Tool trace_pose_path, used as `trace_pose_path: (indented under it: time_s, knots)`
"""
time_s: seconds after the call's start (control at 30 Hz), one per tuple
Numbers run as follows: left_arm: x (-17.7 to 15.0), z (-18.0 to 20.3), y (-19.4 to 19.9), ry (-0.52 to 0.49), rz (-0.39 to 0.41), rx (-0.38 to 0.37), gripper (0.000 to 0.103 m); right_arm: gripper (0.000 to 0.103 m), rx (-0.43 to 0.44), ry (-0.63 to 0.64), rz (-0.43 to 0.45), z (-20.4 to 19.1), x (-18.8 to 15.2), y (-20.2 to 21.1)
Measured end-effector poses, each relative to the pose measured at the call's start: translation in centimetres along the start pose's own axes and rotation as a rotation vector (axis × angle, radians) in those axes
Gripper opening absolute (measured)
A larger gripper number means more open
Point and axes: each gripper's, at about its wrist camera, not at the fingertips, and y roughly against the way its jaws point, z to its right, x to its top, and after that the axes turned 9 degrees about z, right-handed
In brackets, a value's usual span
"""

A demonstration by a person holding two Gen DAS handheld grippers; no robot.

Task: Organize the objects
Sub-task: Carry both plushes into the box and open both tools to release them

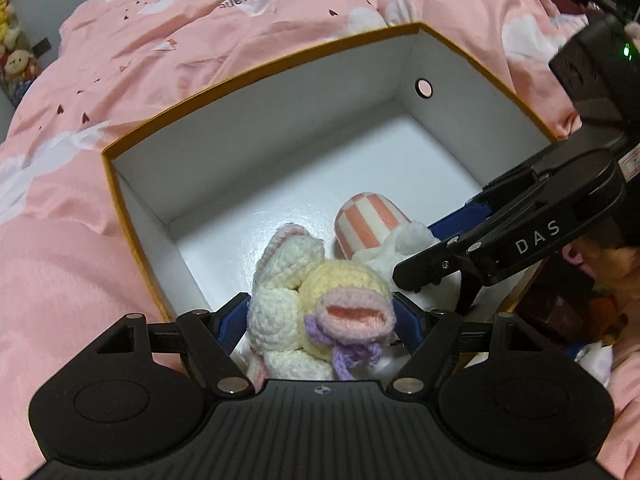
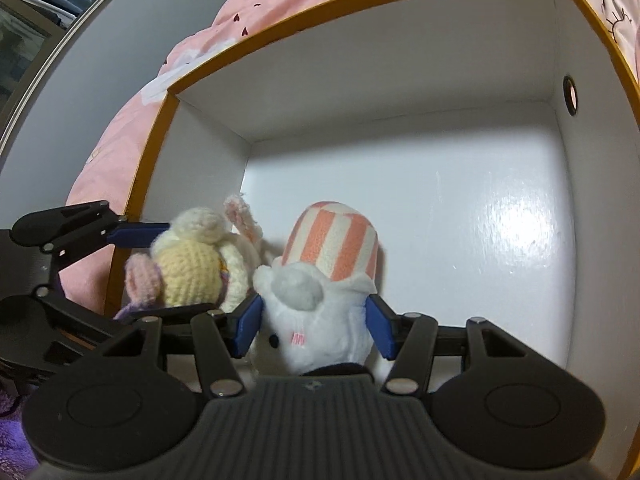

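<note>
An open box (image 1: pixel 280 120) with an orange rim and white inside lies on pink bedding. My left gripper (image 1: pixel 320 312) is shut on a crocheted cream and yellow toy (image 1: pixel 344 284) with a pink mouth and a purple bow, held low over the box's near corner. Reaching in from the right, my right gripper (image 1: pixel 428 248) is shut on a white plush toy (image 1: pixel 368 220) with a pink-striped hat. In the right wrist view its blue pads (image 2: pixel 250 320) press both sides of the plush toy (image 2: pixel 320 320) inside the box (image 2: pixel 400 60). There the left gripper (image 2: pixel 160 272) holds the crocheted toy (image 2: pixel 192 276) just to the left.
Pink bedding (image 1: pixel 160 40) surrounds the box. The box's side wall has a round hole (image 1: pixel 423 88). Beyond the two toys the white box floor (image 2: pixel 460 220) is bare. Small plush toys (image 1: pixel 16 64) stand at the far left. A purple fuzzy cloth (image 2: pixel 12 440) lies at the lower left.
</note>
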Motion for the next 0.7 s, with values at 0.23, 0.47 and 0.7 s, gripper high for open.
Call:
trace_pose_path:
  time_s: [0.23, 0.47, 0.7]
  knots:
    - [0.6, -0.4, 3.0, 0.136, 0.078, -0.056, 0.085, 0.059, -0.011, 0.008, -0.005, -0.1, -0.3, 0.3]
    - [0.4, -1.2, 1.8, 0.234, 0.009, -0.011, 0.055, 0.059, -0.016, 0.015, -0.008, -0.1, -0.2, 0.2]
    - [-0.4, 0.9, 0.7, 0.062, -0.072, 0.063, 0.051, 0.058, -0.074, 0.041, 0.02, 0.7, 0.9, 1.3]
